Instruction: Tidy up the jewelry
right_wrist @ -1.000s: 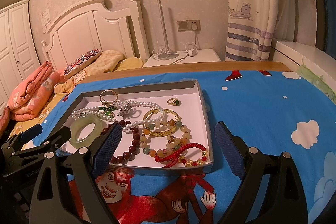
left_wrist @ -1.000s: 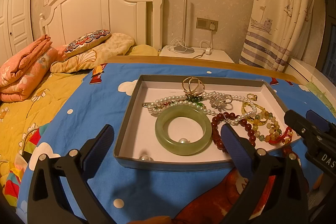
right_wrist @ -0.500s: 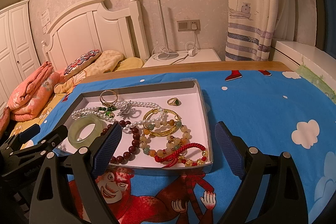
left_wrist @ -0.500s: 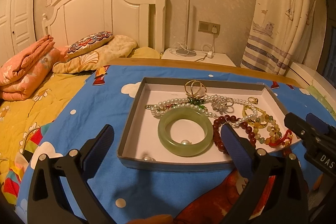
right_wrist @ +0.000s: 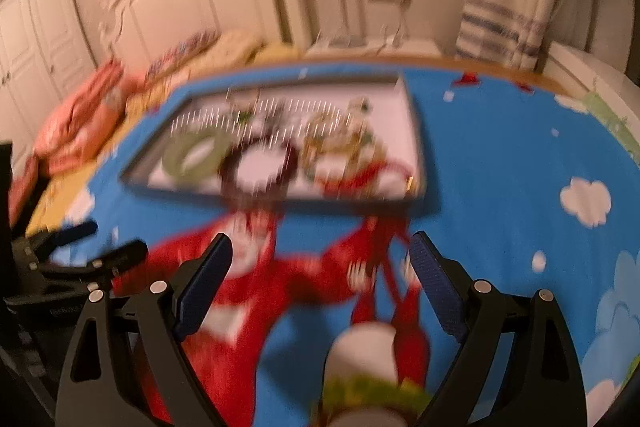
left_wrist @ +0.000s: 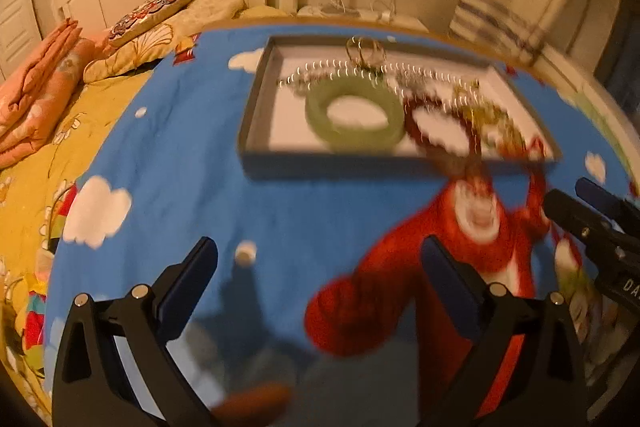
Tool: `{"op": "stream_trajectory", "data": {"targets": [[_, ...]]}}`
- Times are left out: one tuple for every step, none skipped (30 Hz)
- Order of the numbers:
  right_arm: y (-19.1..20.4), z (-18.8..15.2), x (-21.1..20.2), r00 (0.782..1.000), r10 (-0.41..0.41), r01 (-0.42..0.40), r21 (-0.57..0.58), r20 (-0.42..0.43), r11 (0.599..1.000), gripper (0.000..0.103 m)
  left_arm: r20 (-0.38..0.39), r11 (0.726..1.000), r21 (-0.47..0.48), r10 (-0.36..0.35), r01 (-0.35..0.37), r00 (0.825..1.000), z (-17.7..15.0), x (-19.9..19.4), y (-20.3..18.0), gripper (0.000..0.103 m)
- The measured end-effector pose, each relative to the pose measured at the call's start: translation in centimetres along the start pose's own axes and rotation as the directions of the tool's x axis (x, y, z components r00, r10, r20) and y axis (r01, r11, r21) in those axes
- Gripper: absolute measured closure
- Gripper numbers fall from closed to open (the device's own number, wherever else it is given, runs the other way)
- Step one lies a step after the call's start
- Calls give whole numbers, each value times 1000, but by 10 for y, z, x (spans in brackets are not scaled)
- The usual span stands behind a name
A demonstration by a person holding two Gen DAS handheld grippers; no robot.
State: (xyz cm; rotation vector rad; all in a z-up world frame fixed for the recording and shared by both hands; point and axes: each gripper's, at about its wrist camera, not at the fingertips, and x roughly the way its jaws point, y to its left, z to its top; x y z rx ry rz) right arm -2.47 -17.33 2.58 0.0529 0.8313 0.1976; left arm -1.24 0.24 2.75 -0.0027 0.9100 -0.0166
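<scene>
We are risking snagging tangled strands: pale green jade bangle (left_wrist: 354,117), dark red bead bracelet (left_wrist: 438,123), pearl string overlapping in shallow grey cardboard tray (left_wrist: 256,107) on blue cartoon-print worktop (left_wrist: 180,163). Left hand-held gripper (left_wrist: 320,287) standing apart, empty, short of tray; right hand-held gripper (right_wrist: 320,271) likewise.

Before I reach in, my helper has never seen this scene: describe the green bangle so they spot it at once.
Find the shallow grey tray on the blue cartoon cloth. The green bangle lies flat in its left half, beside dark red beads. It is the only thick, smooth, one-piece ring; its neighbours are beaded strands.
</scene>
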Motion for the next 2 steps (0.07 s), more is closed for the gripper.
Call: {"op": "stream_trajectory", "data": {"targets": [[4, -5, 2, 1000, -4, 3, -10, -19, 1000, 16, 5, 1000, 6, 23, -23, 1000, -5, 0, 0, 3], [9, -9, 7, 999, -7, 6, -22, -39, 1000, 16, 9, 999, 12, 43, -43, 999, -9, 2, 1, 2]]}}
